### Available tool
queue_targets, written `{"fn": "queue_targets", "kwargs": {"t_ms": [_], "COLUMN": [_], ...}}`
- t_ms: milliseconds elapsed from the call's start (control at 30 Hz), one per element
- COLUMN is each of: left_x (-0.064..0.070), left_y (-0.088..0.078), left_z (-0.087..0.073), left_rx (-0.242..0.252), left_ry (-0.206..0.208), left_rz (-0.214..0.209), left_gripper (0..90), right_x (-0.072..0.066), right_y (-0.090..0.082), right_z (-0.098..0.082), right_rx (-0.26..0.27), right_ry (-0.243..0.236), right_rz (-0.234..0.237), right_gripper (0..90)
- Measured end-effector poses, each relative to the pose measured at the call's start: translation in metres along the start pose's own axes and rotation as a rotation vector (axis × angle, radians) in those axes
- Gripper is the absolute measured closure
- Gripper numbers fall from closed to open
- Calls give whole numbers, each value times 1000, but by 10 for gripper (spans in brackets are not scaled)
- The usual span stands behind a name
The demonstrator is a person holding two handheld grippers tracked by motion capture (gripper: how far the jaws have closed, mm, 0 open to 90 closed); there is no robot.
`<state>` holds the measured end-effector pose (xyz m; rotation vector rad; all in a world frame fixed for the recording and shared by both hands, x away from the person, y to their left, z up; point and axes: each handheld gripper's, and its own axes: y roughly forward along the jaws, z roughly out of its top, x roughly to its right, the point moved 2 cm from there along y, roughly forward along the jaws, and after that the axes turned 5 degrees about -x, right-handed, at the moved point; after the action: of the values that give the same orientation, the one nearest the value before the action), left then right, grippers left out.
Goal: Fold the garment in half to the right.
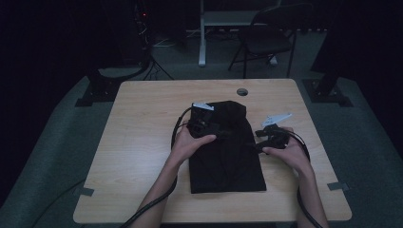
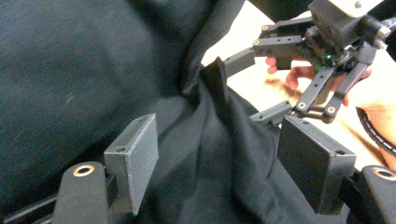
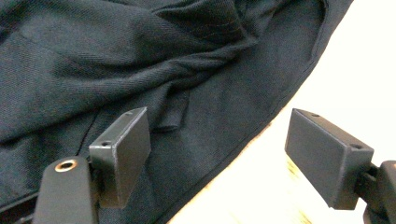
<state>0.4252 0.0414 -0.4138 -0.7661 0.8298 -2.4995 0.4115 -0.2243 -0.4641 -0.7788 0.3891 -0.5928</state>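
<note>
Black garment [image 1: 227, 152] folded on the counter [image 1: 142, 142]. Left gripper [image 2: 219, 163] with jaws wide apart over the cloth, gripping nothing; right gripper [image 3: 219, 158] likewise open at the garment's edge.

Our forearms reach in from the near edge, hands well apart. We hold the left gripper [image 1: 203, 124] further forward, its jaws standing wide apart. We keep the right gripper [image 1: 272, 137] off to the side, its jaws spread wide too.
</note>
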Motion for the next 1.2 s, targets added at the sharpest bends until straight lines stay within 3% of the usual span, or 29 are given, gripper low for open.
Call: {"fn": "queue_targets", "kwargs": {"t_ms": [467, 700, 900, 1133, 1200], "left_x": [-20, -27, -25, -24, -23], "left_y": [-23, -27, -27, -32, -35], "left_z": [-34, -52, -63, -70, -73], "left_rx": [-3, 9, -6, -7, -9], "left_ry": [-59, -104, -104, -100, -91], "left_rz": [14, -23, -70, -87, -84], "left_gripper": [303, 304, 304, 307, 344], "right_x": [-1, -1, -1, -1, -1], "right_y": [0, 0, 0, 0, 0], "right_z": [1, 1, 1, 1, 1], "right_rx": [1, 5, 7, 5, 3], "right_ry": [6, 5, 8, 6, 7], "right_rz": [7, 7, 4, 3, 2], "right_gripper": [217, 217, 216, 216, 216]}}
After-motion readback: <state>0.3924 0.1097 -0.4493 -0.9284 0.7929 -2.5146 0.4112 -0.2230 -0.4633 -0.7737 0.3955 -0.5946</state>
